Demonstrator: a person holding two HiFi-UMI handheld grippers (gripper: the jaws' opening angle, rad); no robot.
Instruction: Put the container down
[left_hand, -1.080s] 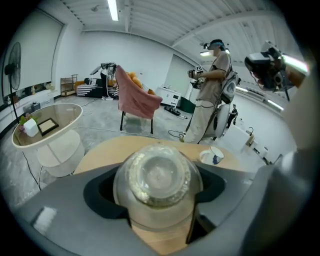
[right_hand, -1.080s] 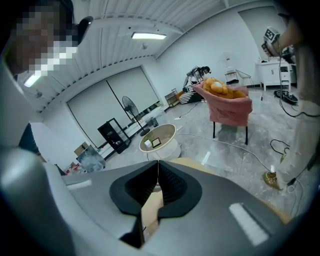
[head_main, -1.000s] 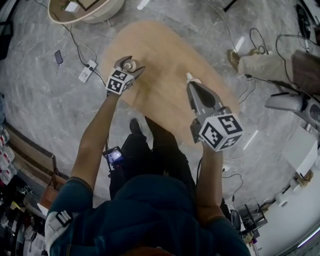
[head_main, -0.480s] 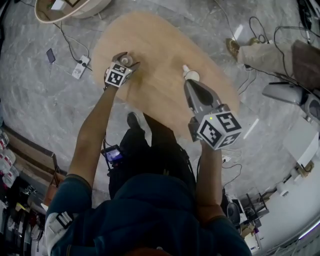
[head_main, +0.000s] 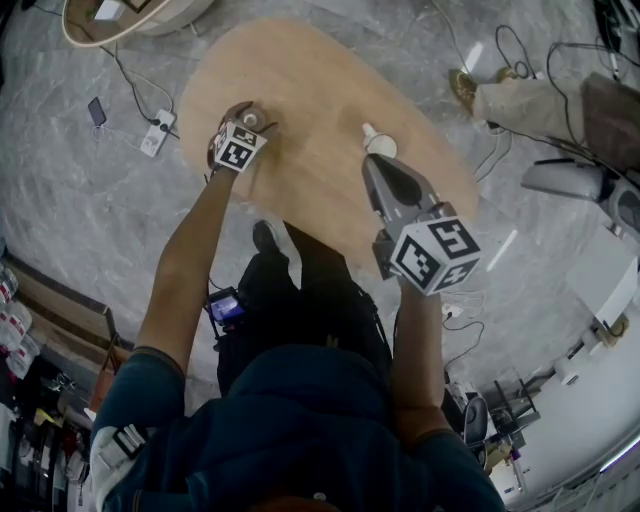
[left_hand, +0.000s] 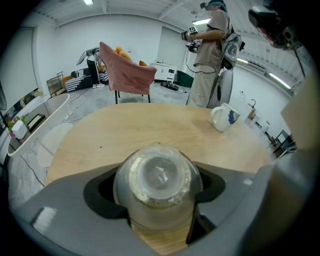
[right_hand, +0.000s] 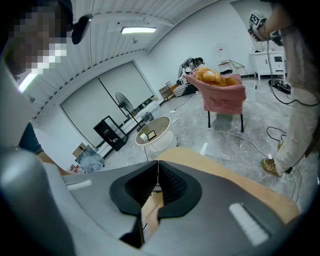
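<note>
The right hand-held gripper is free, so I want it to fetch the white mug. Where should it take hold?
Probably the round body of the white mug, one jaw on each side, coming in from the person's side: its handle juts out on the far side, leaving the near wall clear.

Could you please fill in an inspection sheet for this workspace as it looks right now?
Surface: oval wooden table.
Job's things: clear container, between the left gripper's jaws over the table; whether its base touches the wood cannot be told.
Clutter: white mug on the table, apart from the container.
Grippers: left gripper shut on the container; right gripper jaws together, empty.
Cables: cables and a power strip on the floor; none seen on the table.
Surroundings: pink chair, a standing person.
</note>
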